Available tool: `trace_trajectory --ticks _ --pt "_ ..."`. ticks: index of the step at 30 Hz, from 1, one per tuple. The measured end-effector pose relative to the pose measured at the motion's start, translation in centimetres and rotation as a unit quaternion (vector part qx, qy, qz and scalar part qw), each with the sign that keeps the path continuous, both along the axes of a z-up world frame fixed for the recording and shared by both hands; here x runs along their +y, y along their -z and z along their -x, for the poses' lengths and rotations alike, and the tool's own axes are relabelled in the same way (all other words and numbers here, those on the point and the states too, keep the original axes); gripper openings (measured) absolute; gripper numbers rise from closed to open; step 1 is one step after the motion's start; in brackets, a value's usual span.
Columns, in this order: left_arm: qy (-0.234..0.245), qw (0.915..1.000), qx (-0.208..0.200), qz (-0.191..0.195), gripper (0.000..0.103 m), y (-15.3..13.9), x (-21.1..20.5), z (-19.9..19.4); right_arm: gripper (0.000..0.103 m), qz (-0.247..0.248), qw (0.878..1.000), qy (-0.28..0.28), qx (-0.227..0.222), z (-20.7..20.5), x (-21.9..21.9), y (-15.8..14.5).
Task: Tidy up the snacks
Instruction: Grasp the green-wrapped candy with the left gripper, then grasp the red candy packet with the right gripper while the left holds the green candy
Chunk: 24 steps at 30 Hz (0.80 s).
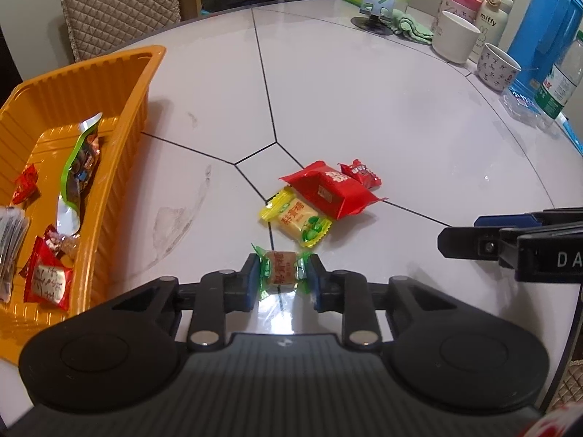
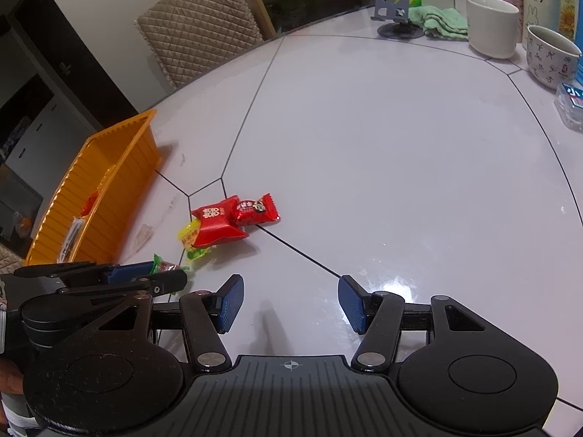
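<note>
My left gripper (image 1: 282, 275) is shut on a small brown candy with green wrapper ends (image 1: 280, 272), held just above the white table. Beyond it lie a yellow snack packet (image 1: 296, 218), a large red packet (image 1: 329, 189) and a small red candy (image 1: 359, 172). The orange tray (image 1: 120, 138) at the left holds several wrapped snacks. My right gripper (image 2: 289, 302) stands open over bare table with nothing between its blue pads. In the right wrist view the left gripper (image 2: 160, 275) shows at the left with the candy (image 2: 165, 266), near the red packet (image 2: 218, 227).
At the far right edge of the table stand a white mug (image 1: 455, 38), a patterned cup (image 1: 497, 67), a blue thermos (image 1: 543, 29), a phone stand (image 1: 377, 3), a green cloth (image 1: 411, 25) and tissues. A quilted chair (image 1: 116, 3) stands behind the tray.
</note>
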State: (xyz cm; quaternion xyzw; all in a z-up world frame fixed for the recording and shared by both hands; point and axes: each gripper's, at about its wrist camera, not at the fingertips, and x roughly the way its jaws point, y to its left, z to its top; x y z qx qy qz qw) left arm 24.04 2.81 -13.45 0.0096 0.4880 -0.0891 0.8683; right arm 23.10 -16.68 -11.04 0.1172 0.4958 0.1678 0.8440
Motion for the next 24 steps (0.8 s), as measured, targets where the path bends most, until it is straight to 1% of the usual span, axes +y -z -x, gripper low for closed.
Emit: trace_trajectory --ticks 7,9,11,12,13,19,24 --pt "-0.037 0.9992 -0.004 0.012 0.025 -1.2 1.8 0.6 0.057 -0.007 0.999 -0.028 -0.028 -0.4 1.4 -0.8" --pt "-0.044 0.9990 -0.008 0.012 0.025 -1.6 2.1 0.6 0.057 -0.008 0.998 -0.044 -0.047 -0.7 2.3 -1.3" --pt "-0.048 0.9987 -0.012 0.012 0.025 -1.9 2.5 0.6 0.047 -0.006 0.996 -0.064 -0.065 -1.0 3.4 -1.7" --pt "-0.050 0.9986 -0.014 0.013 0.025 -2.1 2.5 0.5 0.038 -0.005 0.995 -0.075 -0.070 -1.3 4.0 -1.9" --pt "-0.052 0.9984 -0.016 0.013 0.025 -2.3 2.6 0.4 0.036 -0.004 0.994 -0.082 -0.073 -1.6 4.6 -1.8" --pt "-0.059 0.9978 -0.026 0.015 0.025 -3.0 3.0 0.0 0.035 0.007 0.991 -0.105 -0.086 -3.3 7.2 -1.2" --pt "-0.061 0.9976 -0.029 0.016 0.025 -3.2 3.2 -0.2 0.033 0.030 0.989 -0.118 -0.079 -4.4 8.6 0.1"
